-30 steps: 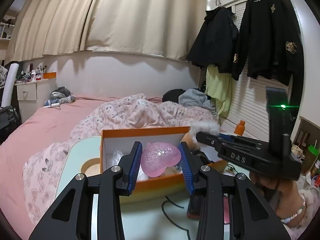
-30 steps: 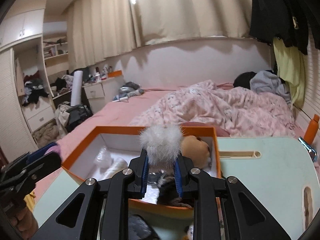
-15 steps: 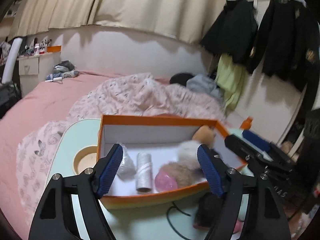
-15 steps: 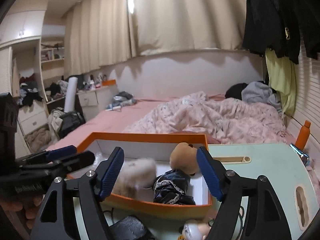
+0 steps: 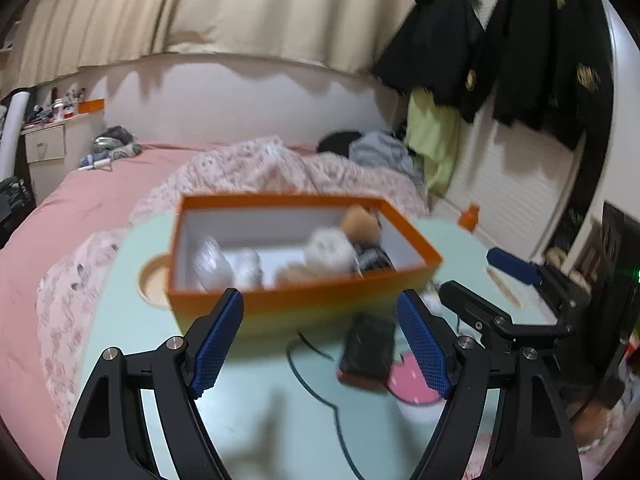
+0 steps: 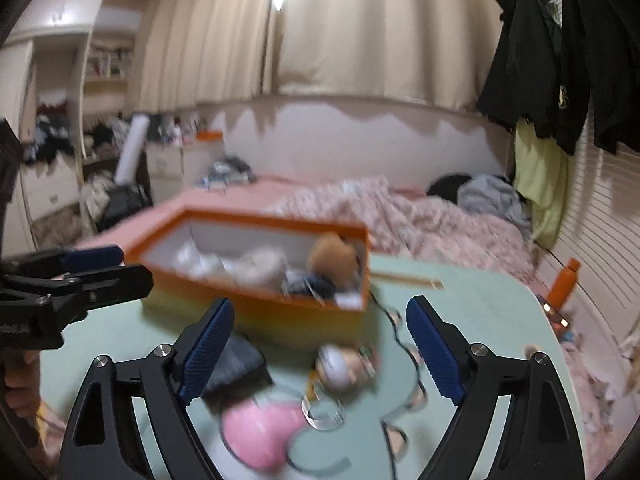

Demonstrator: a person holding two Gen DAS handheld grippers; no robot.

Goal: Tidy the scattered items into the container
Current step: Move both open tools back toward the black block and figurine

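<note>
A: Logging left to right. The left gripper [image 5: 320, 336] is hovering over the near side of the desk [image 5: 256, 400], jaws wide apart and nothing between the pads. I am reading that as a hand freed for its next pick, since it is pointing at the loose things in front of the orange box [image 5: 304, 300].

B: And the box itself?

A: It is sitting on the desk's far side, next to the bed [image 5: 80, 200], open at the top. Soft items are already lying inside: a brown plush [image 5: 360, 222], a white fluffy piece [image 5: 330, 248], something clear and crinkly at the left end. The blur is hiding finer detail.

B: What is waiting outside?

A: A dark flat pouch [image 6: 236, 364] just in front of the box, a pink round item [image 6: 260, 436] nearer the camera, and a small figure with a white head [image 6: 340, 364] beside a black cable [image 6: 400, 344].

B: Right side?

A: The right gripper [image 6: 320, 352] is opening, its jaws gripping nothing. It is tilting down over the small figure, which is lying between the fingers' lines but untouched. My judgement: it is lining up the next pick there.
</note>
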